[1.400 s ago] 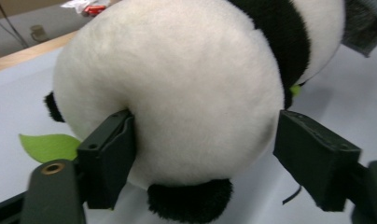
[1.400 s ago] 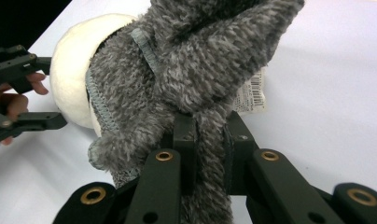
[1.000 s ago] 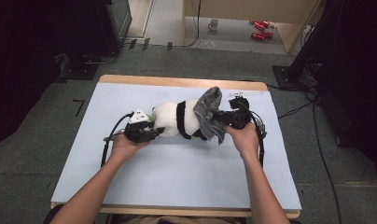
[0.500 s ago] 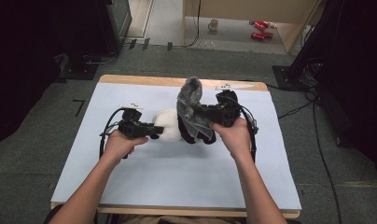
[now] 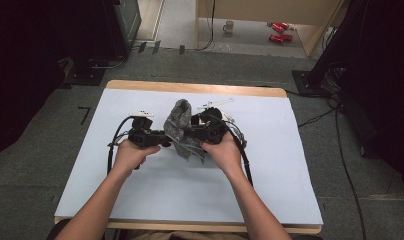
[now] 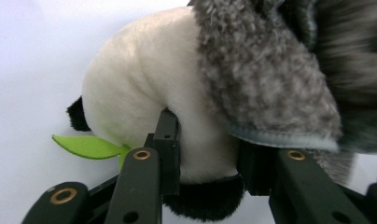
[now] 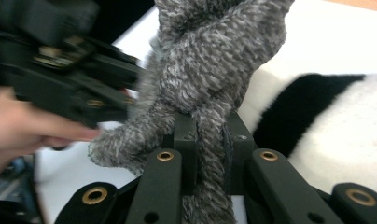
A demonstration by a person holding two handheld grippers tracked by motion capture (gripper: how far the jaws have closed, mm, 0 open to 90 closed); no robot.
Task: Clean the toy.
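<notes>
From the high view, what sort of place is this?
Probably a lab or workshop recording station: a wooden table under a pale blue mat, cables trailing over grey carpet, and dark equipment standing behind it.

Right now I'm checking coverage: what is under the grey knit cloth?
The grey knit cloth drapes over a plush panda; its white body, a black limb and a green leaf show. The covered part of the panda is hidden.
</notes>
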